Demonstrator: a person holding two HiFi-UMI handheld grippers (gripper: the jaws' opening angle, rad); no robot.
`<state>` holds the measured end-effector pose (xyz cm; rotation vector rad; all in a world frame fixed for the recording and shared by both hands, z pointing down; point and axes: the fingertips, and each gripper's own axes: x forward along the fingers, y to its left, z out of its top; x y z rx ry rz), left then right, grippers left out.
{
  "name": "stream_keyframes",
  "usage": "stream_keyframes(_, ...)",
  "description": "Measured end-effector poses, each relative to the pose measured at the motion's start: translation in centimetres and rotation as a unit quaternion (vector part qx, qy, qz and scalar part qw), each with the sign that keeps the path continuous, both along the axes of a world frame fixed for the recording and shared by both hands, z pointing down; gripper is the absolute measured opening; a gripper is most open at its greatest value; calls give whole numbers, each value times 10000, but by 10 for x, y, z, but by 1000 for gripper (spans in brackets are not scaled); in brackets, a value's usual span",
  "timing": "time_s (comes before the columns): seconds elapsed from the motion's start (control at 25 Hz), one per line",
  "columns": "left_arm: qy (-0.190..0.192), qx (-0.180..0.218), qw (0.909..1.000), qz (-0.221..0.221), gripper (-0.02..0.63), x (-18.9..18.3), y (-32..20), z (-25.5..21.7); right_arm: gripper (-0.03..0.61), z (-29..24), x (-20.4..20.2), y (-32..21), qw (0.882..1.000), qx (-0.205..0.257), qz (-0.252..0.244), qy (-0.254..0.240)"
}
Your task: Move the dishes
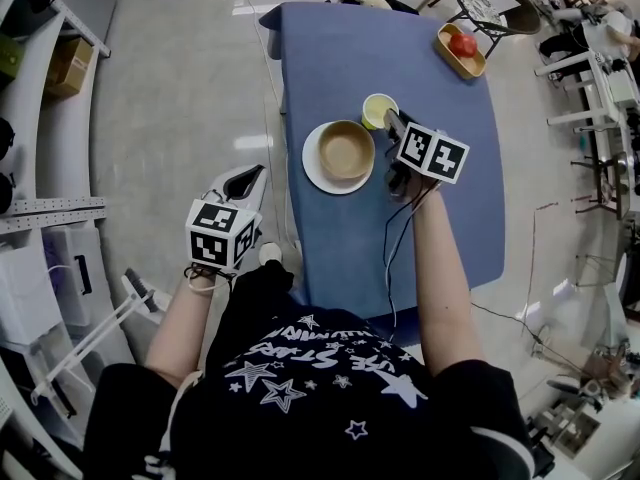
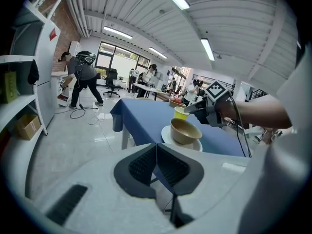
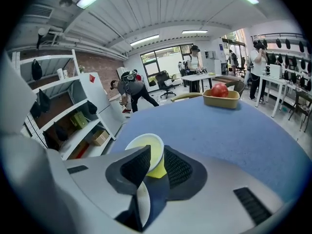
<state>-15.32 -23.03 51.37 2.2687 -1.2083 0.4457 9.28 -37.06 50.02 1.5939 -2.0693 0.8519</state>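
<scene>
- Directly at the tips of the right gripper (image 1: pixel 390 118) (image 3: pixel 156 152), a yellow-green cup (image 1: pixel 378 110) (image 3: pixel 146 145) stands upright on the blue table (image 1: pixel 400 228) (image 3: pixel 229 135). The jaws stand a narrow way apart with the cup's near wall between them: the left jaw reaches over the rim and the right jaw lies along the outside.
- Just to that gripper's left, a tan bowl (image 1: pixel 345 150) (image 2: pixel 185 130) sits in the middle of a white plate (image 1: pixel 315 173) (image 2: pixel 165 136). An edge of the plate (image 3: pixel 142 204) shows low between the jaws in the right gripper view. Cup and plate stand just beside each other.
- Well ahead of the right gripper, near the table's far right corner, a shallow yellow tray (image 1: pixel 446 46) (image 3: pixel 221 99) holds a red fruit (image 1: pixel 462 43) (image 3: pixel 219 89).
- Off the table's left edge, the left gripper (image 1: pixel 255 173) (image 2: pixel 156 146) hangs over the pale floor, its jaws pressed together with nothing between them.
- Ahead and to the right of the left gripper lie the bowl and plate, with the right gripper at the cup just behind them.
- Beyond the table, people stand at desks in a bright workshop, seen in both gripper views.
</scene>
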Motion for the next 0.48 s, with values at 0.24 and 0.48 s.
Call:
stream_keyframes(0.24,-5,26,10000,-4,21,1,3,-2,135,-10,7,8,10000,82,41,-8)
stream_keyframes(0.48,4,86,10000,-11,21,2,7,-7,140,-31,11,26,9997,240,-3,-102)
